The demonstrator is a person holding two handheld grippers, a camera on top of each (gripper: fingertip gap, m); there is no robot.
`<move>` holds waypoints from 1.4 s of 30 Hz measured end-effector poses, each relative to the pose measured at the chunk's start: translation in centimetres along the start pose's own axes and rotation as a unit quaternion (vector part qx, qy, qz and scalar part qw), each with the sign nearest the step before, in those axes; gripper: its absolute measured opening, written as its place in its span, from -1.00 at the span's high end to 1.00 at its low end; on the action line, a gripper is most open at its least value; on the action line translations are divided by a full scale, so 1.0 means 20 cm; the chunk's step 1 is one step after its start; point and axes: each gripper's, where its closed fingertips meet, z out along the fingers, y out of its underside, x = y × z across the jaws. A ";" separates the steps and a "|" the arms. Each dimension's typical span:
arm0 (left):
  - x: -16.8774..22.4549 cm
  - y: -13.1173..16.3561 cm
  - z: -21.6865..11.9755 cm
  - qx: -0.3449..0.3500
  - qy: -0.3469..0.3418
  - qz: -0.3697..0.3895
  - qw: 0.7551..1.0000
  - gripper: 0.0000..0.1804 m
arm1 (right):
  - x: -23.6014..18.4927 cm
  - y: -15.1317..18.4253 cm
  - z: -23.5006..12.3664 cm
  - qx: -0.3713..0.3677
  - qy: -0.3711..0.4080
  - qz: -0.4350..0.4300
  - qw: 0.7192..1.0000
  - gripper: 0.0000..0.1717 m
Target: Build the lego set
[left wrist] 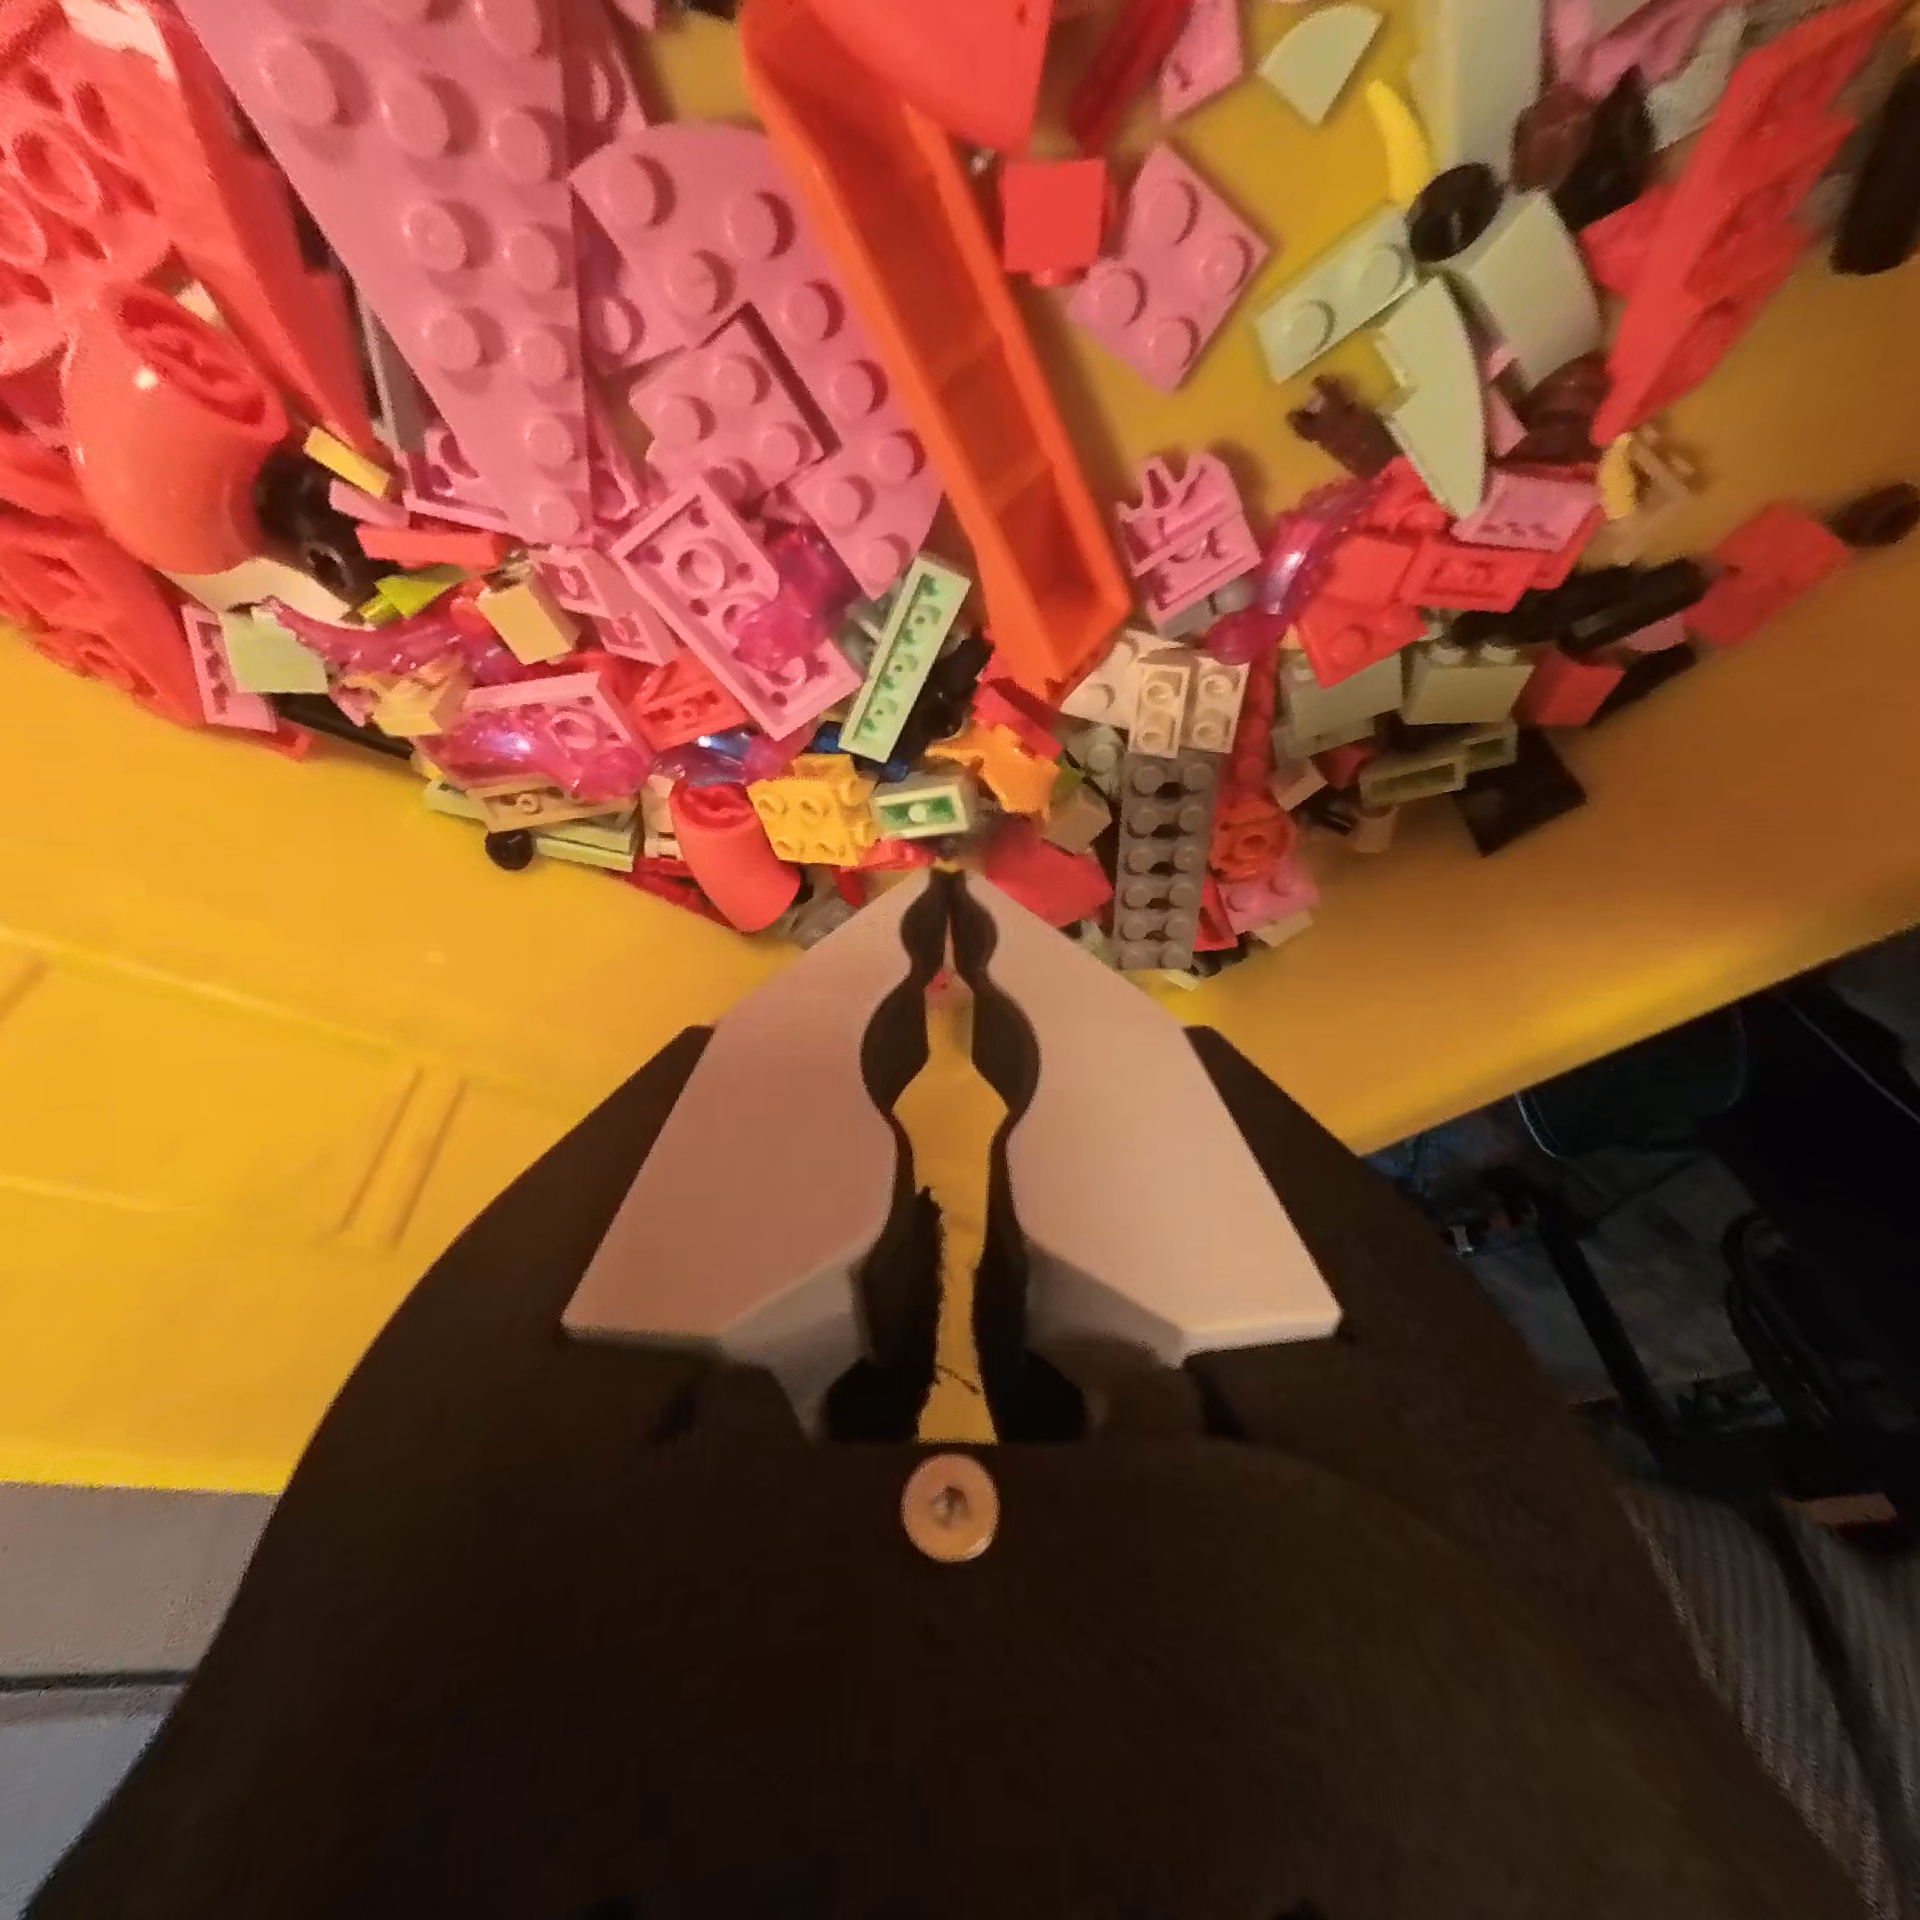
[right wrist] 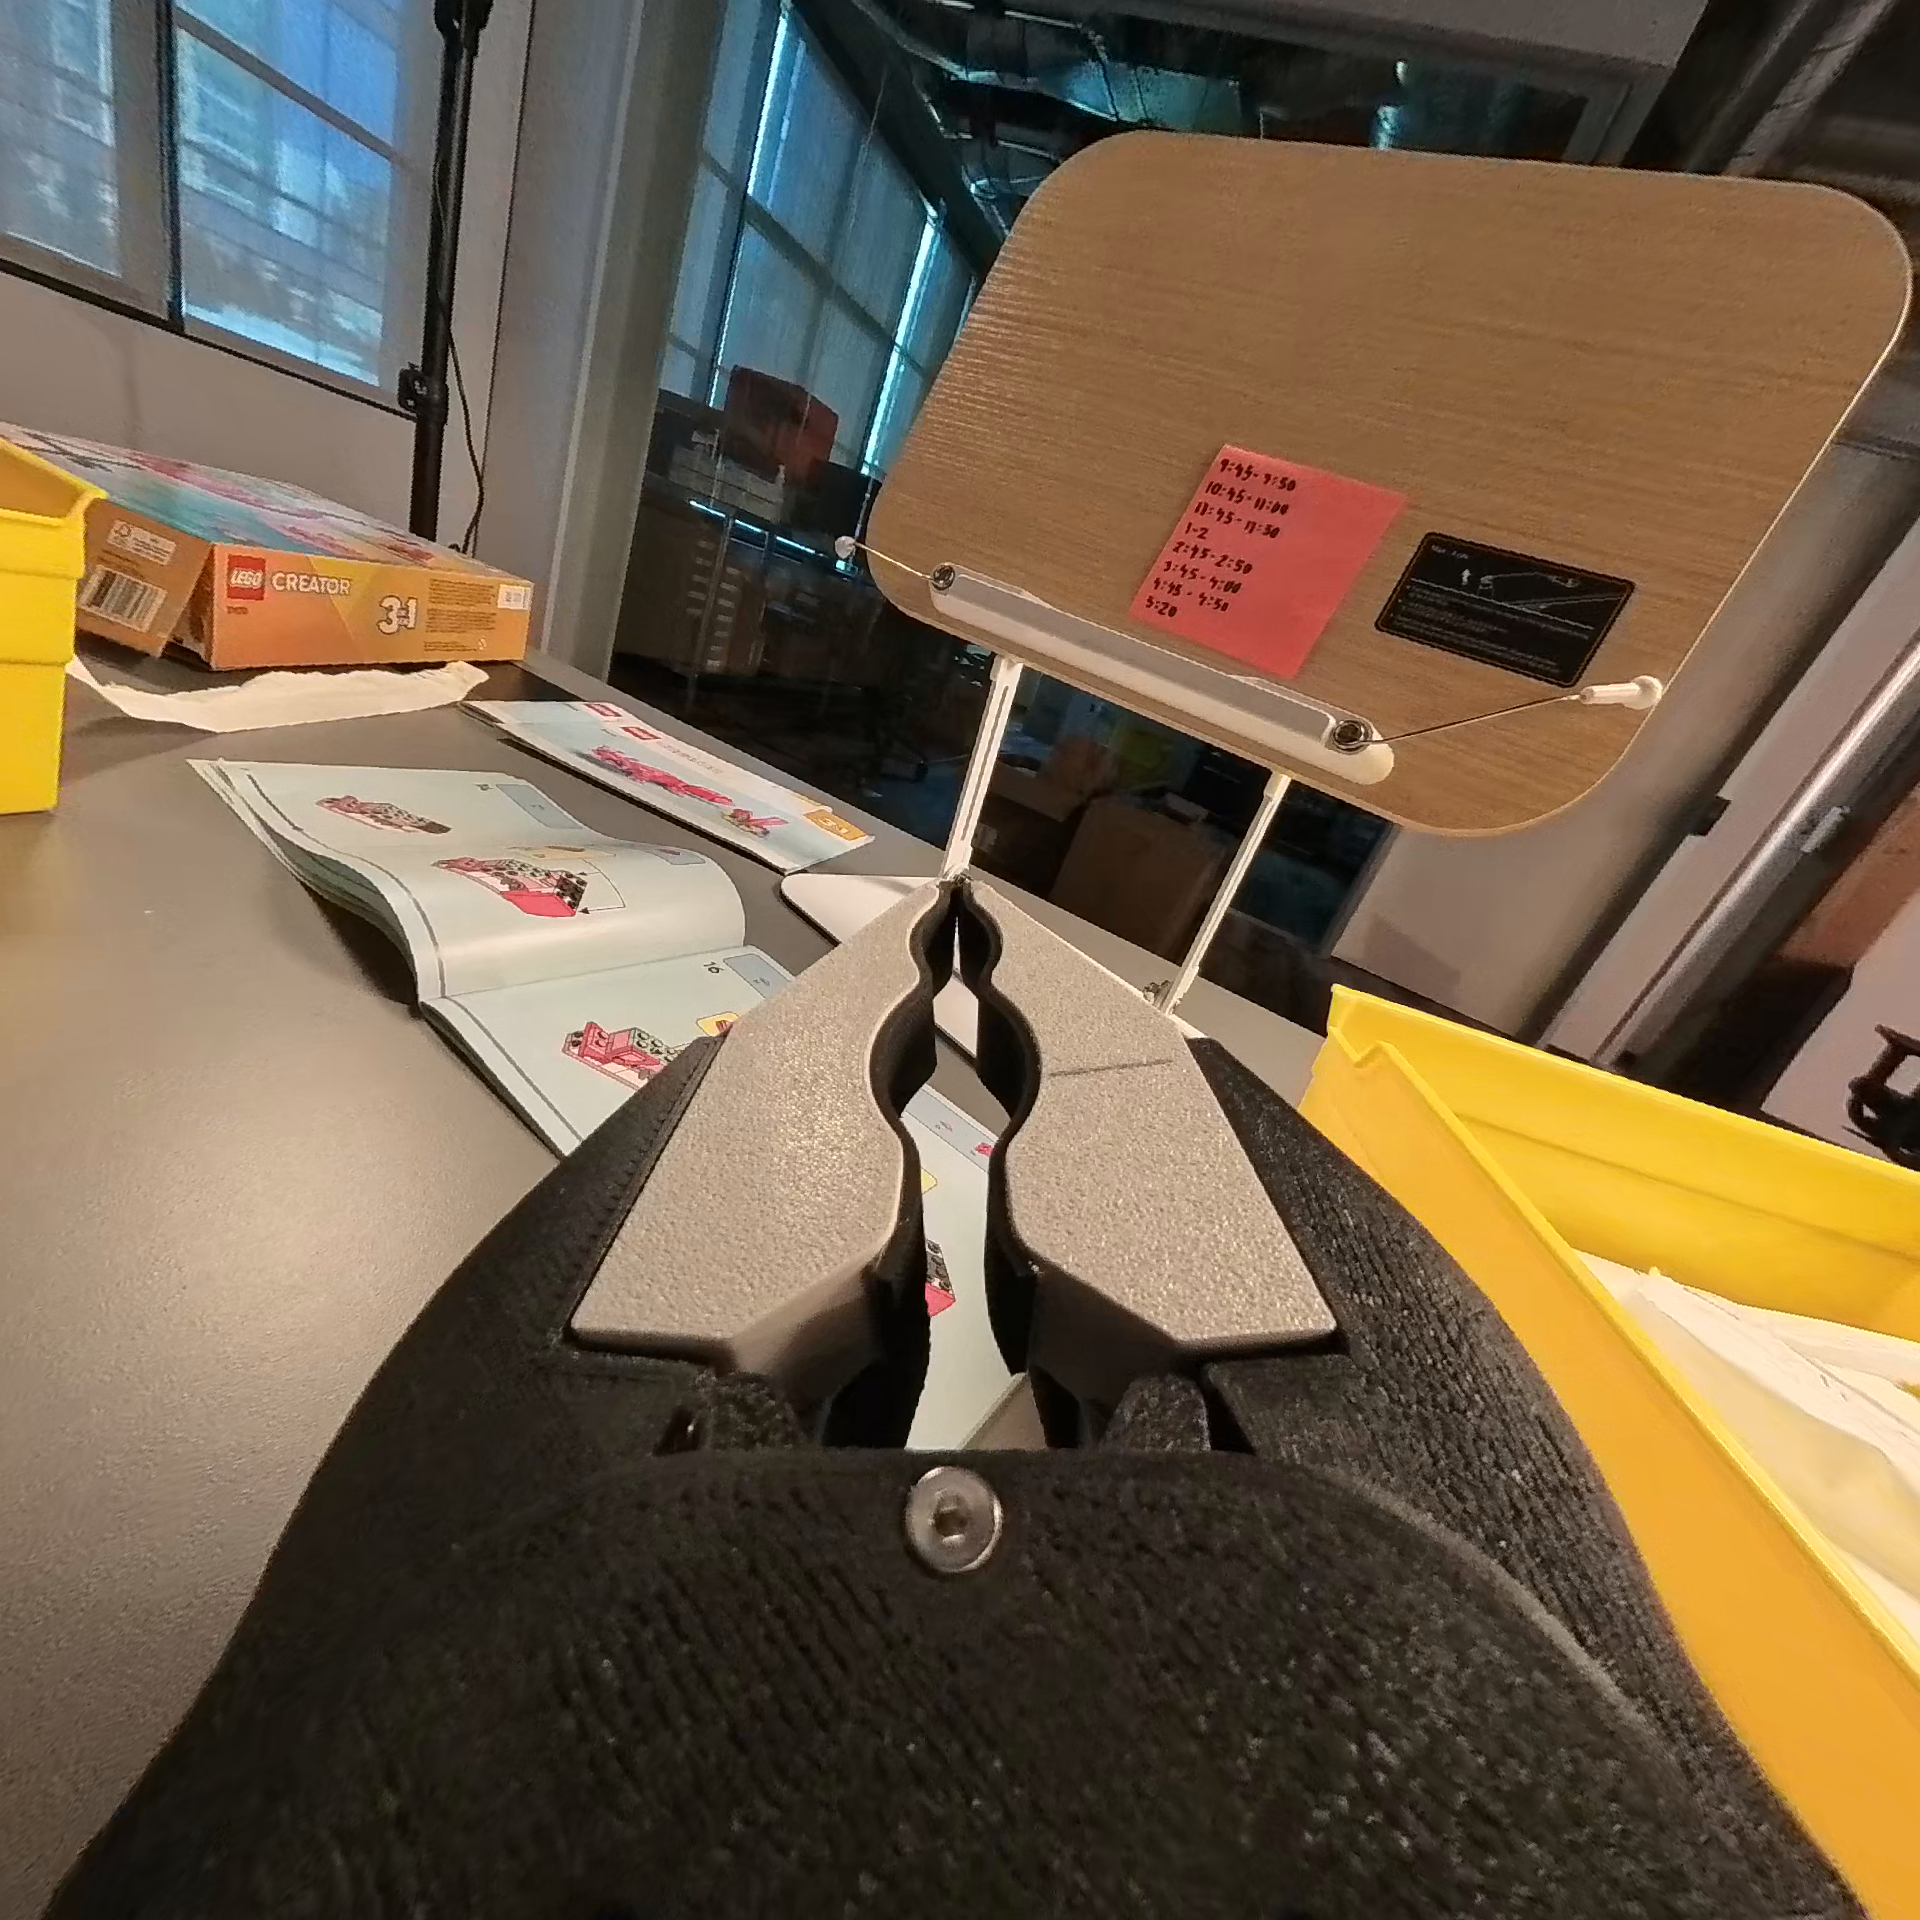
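Observation:
In the left wrist view a heap of loose bricks [left wrist: 727,582], pink, red, pale green and grey, lies in a yellow bin [left wrist: 260,1039]. My left gripper [left wrist: 948,881] is shut, its tips at the near edge of the heap just below a small green brick [left wrist: 925,808] and a yellow brick [left wrist: 810,805]. I cannot tell whether anything thin is pinched at the tips. In the right wrist view my right gripper [right wrist: 954,883] is shut with nothing between its pads. It hovers over the grey table [right wrist: 208,1091], above an open instruction booklet [right wrist: 499,904].
A long orange piece [left wrist: 935,343] and a grey holed plate [left wrist: 1164,842] lie in the heap. A second booklet [right wrist: 675,779], the set's box [right wrist: 312,592], a wooden book stand [right wrist: 1403,436] with a pink note [right wrist: 1262,556], and yellow bins [right wrist: 1558,1195] [right wrist: 31,623] stand on the table. Across from one pair of fingers to the other is roughly 50 cm. My left tips are roughly 8 cm from the long orange piece [left wrist: 935,343].

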 end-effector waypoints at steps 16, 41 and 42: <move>0.00 0.04 0.00 -0.009 0.012 -0.075 0.997 0.84 | 0.01 -0.01 -0.01 0.009 -0.002 0.018 1.000 1.00; -0.06 -0.22 -0.50 0.113 -0.073 -0.054 0.989 0.95 | 0.02 -0.02 -0.01 0.014 -0.001 0.032 0.999 1.00; -0.04 -0.30 -0.57 0.137 -0.083 -0.038 0.986 0.95 | 0.02 -0.02 -0.01 0.015 0.000 0.033 0.999 1.00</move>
